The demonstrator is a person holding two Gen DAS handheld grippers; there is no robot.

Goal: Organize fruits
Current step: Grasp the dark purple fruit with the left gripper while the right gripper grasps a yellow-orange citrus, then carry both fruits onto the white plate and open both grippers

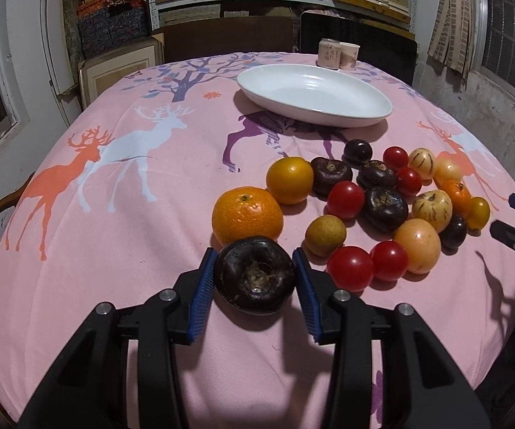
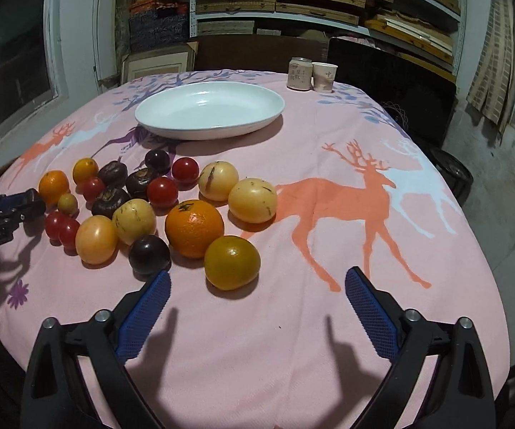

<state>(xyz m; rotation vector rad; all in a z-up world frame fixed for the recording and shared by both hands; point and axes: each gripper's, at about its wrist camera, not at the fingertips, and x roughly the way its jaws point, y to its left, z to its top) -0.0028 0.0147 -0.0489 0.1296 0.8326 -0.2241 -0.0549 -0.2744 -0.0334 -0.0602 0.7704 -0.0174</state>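
My left gripper (image 1: 254, 252) is shut on a dark brown water chestnut (image 1: 255, 277) that rests on the pink tablecloth, its blue pads touching both sides. A mandarin (image 1: 246, 214) lies just beyond it. A cluster of fruits spreads to the right: red cherry tomatoes (image 1: 350, 268), more water chestnuts (image 1: 386, 207), pale striped melons (image 1: 432, 205). My right gripper (image 2: 259, 273) is open just above the cloth, with a yellow-orange tomato (image 2: 232, 262) right ahead of its fingertips and a mandarin (image 2: 194, 228) behind that. An empty white oval dish (image 2: 171, 125) stands further back.
A can (image 2: 300, 73) and a paper cup (image 2: 324, 77) stand at the table's far edge. Dark chair backs and shelves of boxes rise behind the table. The cloth (image 2: 364, 214) right of the fruits is bare. The left gripper (image 2: 25, 202) shows at the right wrist view's left edge.
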